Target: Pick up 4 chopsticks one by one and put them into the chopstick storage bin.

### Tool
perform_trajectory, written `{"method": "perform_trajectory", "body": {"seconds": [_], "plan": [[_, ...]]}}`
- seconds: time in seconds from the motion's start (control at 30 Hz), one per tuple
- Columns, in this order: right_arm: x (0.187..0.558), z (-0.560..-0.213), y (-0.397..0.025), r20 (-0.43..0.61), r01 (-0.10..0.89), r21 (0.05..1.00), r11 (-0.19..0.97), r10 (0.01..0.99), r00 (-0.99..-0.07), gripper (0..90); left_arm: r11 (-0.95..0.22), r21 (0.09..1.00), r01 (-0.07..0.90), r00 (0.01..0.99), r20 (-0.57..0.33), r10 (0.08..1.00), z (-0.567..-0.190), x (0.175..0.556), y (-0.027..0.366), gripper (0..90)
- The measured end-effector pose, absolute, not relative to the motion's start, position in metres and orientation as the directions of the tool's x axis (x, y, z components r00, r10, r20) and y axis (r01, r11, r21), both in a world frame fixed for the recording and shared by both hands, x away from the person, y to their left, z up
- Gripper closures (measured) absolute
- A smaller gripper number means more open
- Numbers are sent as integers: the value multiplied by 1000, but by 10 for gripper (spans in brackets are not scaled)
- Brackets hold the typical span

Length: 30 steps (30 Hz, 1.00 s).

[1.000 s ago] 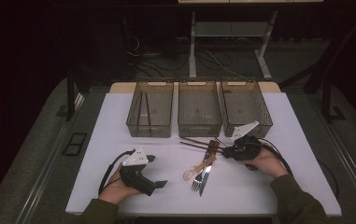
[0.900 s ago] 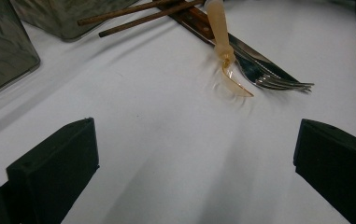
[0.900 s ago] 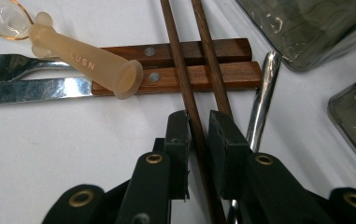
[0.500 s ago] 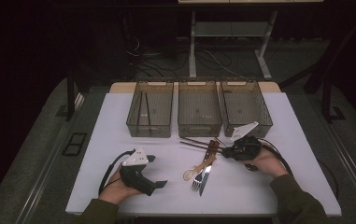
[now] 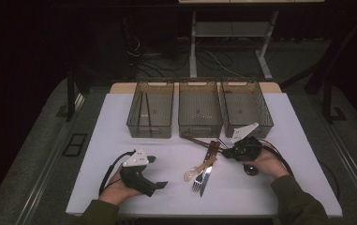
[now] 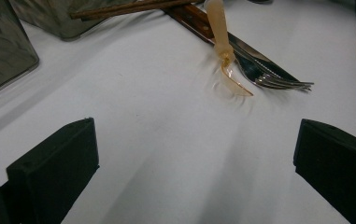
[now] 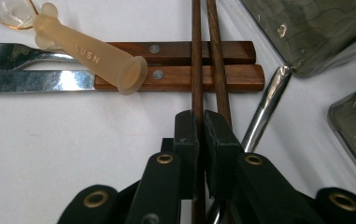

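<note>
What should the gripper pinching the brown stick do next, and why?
Probably lift a little. The right gripper is shut on one chopstick, which lies across the wooden knife and fork handles. The second chopstick sits beside the jaws, so rising gently should free one without dragging the rest.

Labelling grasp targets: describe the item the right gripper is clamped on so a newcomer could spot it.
Start at the middle bin of the three; the cutlery pile lies on the white table before it. The chopsticks are two thin dark wooden sticks lying across the riveted knife and fork handles, one pinched by the right gripper.
</note>
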State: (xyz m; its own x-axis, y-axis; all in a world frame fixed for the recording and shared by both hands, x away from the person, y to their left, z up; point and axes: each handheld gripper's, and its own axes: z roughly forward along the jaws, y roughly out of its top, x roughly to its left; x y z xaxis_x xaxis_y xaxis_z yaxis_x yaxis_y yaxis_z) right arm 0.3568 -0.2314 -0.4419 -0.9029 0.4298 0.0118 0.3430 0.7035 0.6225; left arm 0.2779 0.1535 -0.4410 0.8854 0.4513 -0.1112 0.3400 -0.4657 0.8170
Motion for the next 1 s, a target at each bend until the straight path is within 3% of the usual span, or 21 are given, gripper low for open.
{"method": "perform_trajectory", "body": {"seconds": [1.0], "plan": [[342, -417, -246, 25, 340, 682, 647, 444, -896, 848, -465, 817, 340, 885, -111, 451, -441, 278, 153, 0]]}}
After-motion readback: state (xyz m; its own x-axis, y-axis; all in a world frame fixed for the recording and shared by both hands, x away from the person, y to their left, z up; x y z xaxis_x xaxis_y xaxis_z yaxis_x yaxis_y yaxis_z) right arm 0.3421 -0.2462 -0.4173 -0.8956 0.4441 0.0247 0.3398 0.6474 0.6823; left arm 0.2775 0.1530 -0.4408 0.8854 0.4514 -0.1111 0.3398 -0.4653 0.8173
